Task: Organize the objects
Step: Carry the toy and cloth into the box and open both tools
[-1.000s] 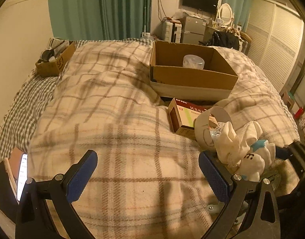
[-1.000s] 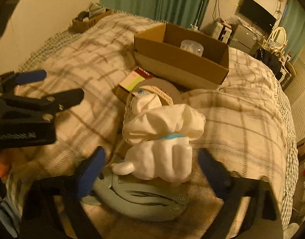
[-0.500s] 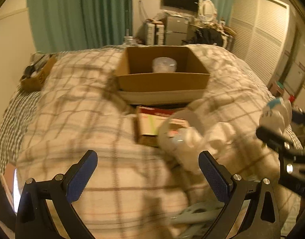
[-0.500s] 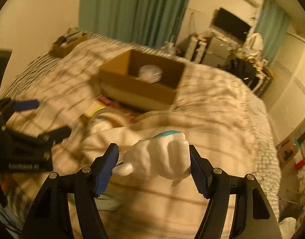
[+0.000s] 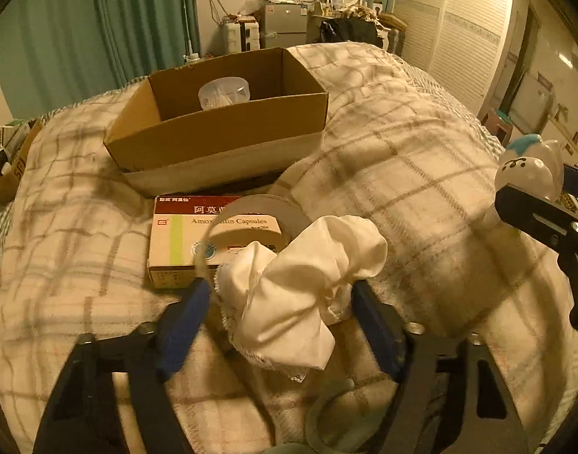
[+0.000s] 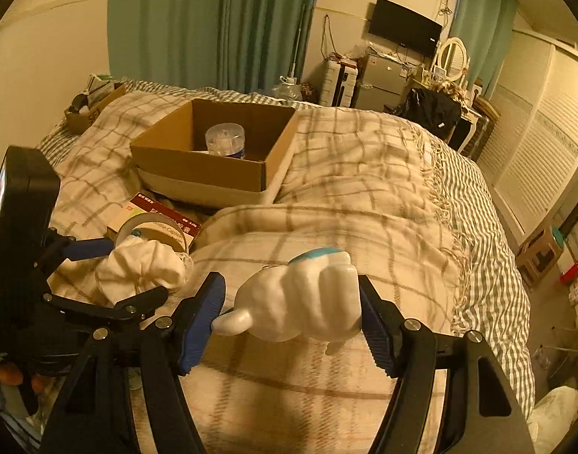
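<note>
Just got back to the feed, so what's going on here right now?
The right gripper is shut on a white figurine with a blue top, held above the plaid blanket. The left gripper brackets a crumpled white cloth, beside a tape roll and medicine box. The brown cardboard box holds a clear plastic container.

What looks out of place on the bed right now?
The tape roll stands tilted, propped on the medicine box with the white cloth bunched against it. The box holds only a plastic jar.
</note>
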The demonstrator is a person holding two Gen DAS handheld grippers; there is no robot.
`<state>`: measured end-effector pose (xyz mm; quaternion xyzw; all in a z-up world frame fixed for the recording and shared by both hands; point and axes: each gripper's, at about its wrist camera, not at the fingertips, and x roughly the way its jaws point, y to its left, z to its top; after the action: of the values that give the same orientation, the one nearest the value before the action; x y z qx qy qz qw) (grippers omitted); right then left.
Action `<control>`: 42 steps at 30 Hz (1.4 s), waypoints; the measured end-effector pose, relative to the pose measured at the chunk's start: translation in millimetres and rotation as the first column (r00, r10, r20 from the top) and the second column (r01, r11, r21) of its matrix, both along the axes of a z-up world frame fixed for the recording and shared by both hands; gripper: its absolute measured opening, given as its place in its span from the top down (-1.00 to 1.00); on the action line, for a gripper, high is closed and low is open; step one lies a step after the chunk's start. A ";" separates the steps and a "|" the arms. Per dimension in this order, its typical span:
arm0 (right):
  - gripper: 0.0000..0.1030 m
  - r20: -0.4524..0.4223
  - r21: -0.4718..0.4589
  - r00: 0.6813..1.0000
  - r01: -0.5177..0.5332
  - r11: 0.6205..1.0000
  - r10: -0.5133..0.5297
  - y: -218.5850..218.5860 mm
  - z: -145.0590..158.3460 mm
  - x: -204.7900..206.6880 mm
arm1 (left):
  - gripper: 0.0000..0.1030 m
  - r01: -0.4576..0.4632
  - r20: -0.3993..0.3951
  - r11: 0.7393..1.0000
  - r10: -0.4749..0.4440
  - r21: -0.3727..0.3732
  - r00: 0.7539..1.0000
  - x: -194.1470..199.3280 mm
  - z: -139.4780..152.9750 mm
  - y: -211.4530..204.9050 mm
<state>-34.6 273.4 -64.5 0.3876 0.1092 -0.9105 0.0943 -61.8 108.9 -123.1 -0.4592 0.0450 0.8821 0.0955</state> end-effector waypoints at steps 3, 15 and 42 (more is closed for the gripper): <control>-0.33 0.002 -0.006 1.000 -0.001 1.000 0.001 0.4 -1.3 0.1 | 0.18 -0.029 -0.016 1.000 0.029 -0.012 0.999 2.8 3.7 -9.2; -0.33 -0.047 -0.010 0.999 -0.018 1.000 0.017 -9.4 16.6 29.2 | 0.72 -0.010 -0.058 1.000 0.012 0.025 0.998 30.9 27.8 -33.8; -0.32 -0.258 0.006 0.947 -0.195 0.981 0.190 -75.3 123.8 -24.0 | 0.74 -0.059 -0.328 0.998 0.064 0.025 0.942 -22.2 155.6 -87.1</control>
<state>-58.6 198.2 59.3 0.2525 0.1492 -0.9405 0.1716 -84.0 21.8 32.6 -0.3061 0.0392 0.9491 0.0626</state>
